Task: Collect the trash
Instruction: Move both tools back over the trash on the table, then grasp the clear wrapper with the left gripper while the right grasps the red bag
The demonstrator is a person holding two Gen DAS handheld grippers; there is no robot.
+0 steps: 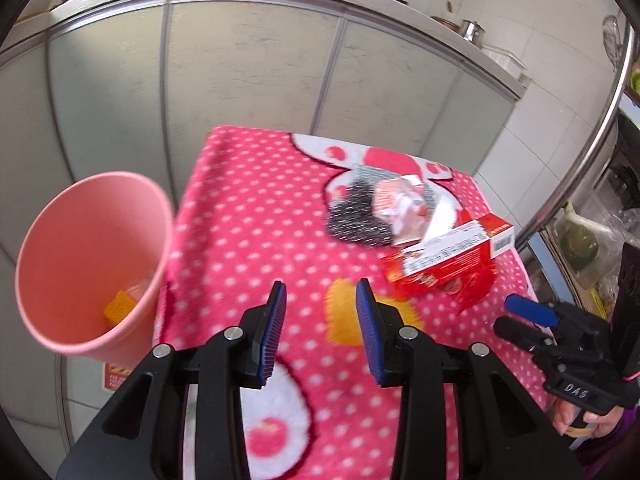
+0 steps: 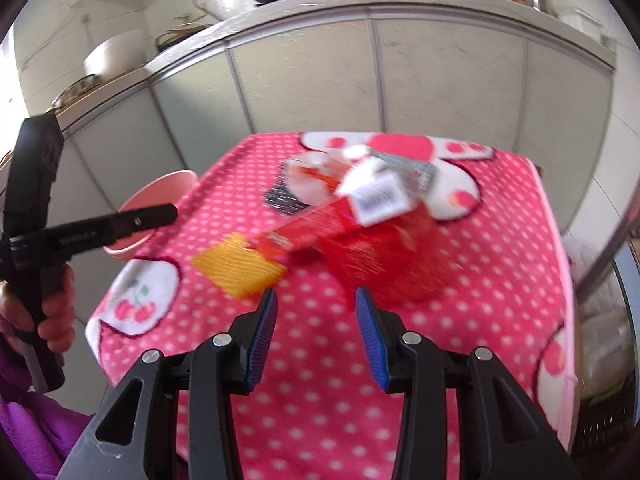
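Observation:
A pink bin stands left of the table covered with a pink polka-dot cloth; it holds a yellow scrap. A red carton and a crumpled silver wrapper lie on the cloth's right side. My left gripper is open and empty over the cloth's near middle. My right gripper is open and empty, just short of the red carton and a red wrapper. The bin's rim shows at the left behind the left gripper's body.
Grey cabinet doors under a counter with pans stand behind the table. A metal rail and a shelf with bagged items are at the right. The cloth's edges drop off at left and right.

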